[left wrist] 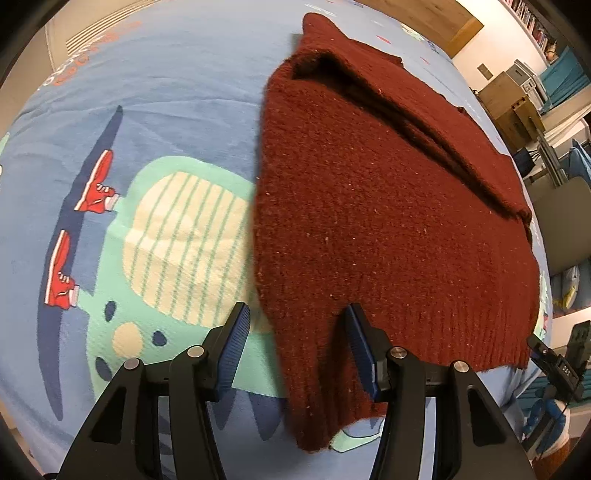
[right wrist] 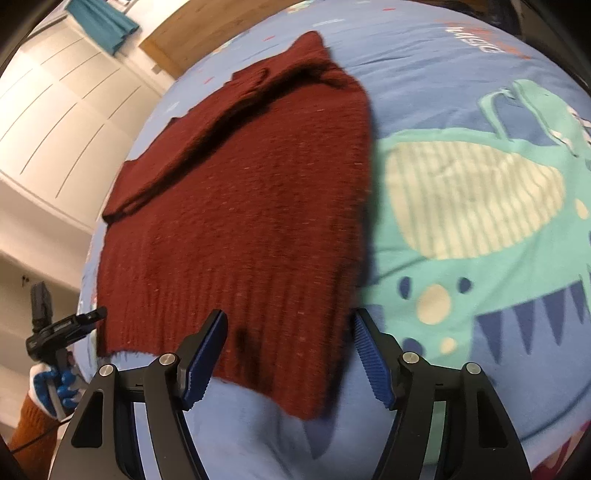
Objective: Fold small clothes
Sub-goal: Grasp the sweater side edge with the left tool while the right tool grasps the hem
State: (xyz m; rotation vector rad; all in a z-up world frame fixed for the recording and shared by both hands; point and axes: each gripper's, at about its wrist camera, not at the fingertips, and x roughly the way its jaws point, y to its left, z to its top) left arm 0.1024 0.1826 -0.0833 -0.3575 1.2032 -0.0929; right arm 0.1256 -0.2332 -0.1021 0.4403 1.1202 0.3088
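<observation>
Where the blue bedsheet [left wrist: 155, 85] fills most of both views, it shows a cartoon print: a teal dinosaur [left wrist: 177, 236] with a cream striped belly at centre left of the left wrist view, and two red sneakers [left wrist: 96, 184] further left. A wooden headboard [left wrist: 417, 14] runs along the top of that frame, with cardboard boxes [left wrist: 513, 99] and shelving at the upper right. In the right wrist view, white panelled wardrobe doors [right wrist: 62, 107] fill the upper left, with a teal cloth [right wrist: 103, 22] hanging at the top.

A dark red knitted sweater [left wrist: 373, 206] lies flat on the sheet, occupying the centre and right of the left wrist frame and the centre left of the right wrist frame. Its ribbed hem faces the cameras, and a sleeve is folded diagonally across the upper body. One hem corner droops over the bed edge, though motion blur there makes its outline uncertain.

The left tool [left wrist: 297, 350] has its blue-padded fingers spread apart, straddling the lower left hem corner without clamping it. The right tool [right wrist: 290, 356] is likewise spread wide around the lower right hem corner. At the lower left of the right wrist view, the other tool appears held by a blue-gloved hand [right wrist: 51, 387].
</observation>
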